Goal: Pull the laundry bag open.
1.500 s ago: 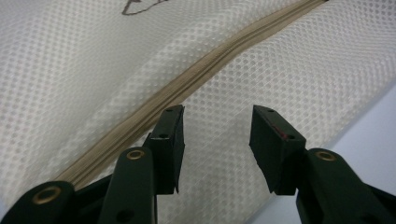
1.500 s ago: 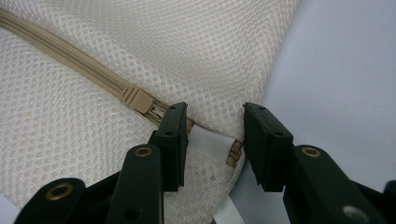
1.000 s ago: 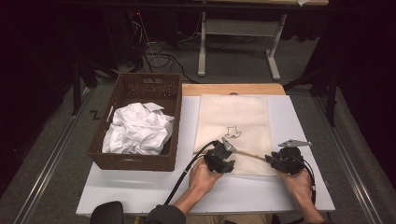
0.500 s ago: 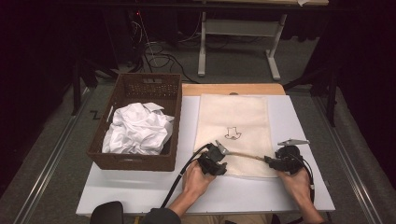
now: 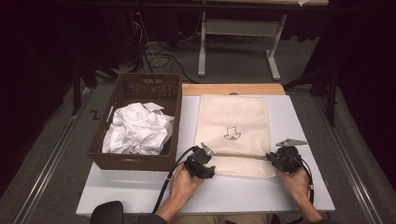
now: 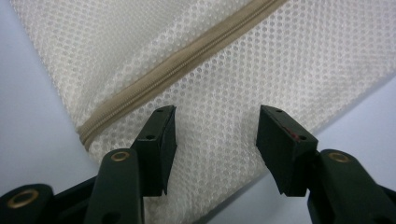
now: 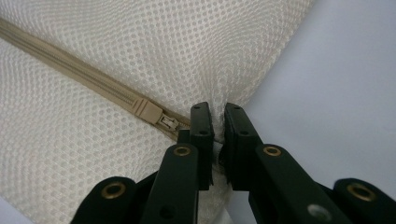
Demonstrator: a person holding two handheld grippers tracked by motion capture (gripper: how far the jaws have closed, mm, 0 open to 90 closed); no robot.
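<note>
Mesh bag (image 5: 232, 135): right gripper (image 7: 218, 122) jaws just closed, pinching corner beside zip.

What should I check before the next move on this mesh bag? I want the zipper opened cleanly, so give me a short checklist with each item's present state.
1. Right gripper pinches the mesh bag edge: ok, jaws have just been closing on the fabric.
2. Left gripper grips the bag: not ok, jaws apart, just been opening over the mesh.
3. Zipper pull in reach: ok, beside the right gripper.
4. Zipper closed: ok.
5. Basket holds white cloth: ok.
</note>
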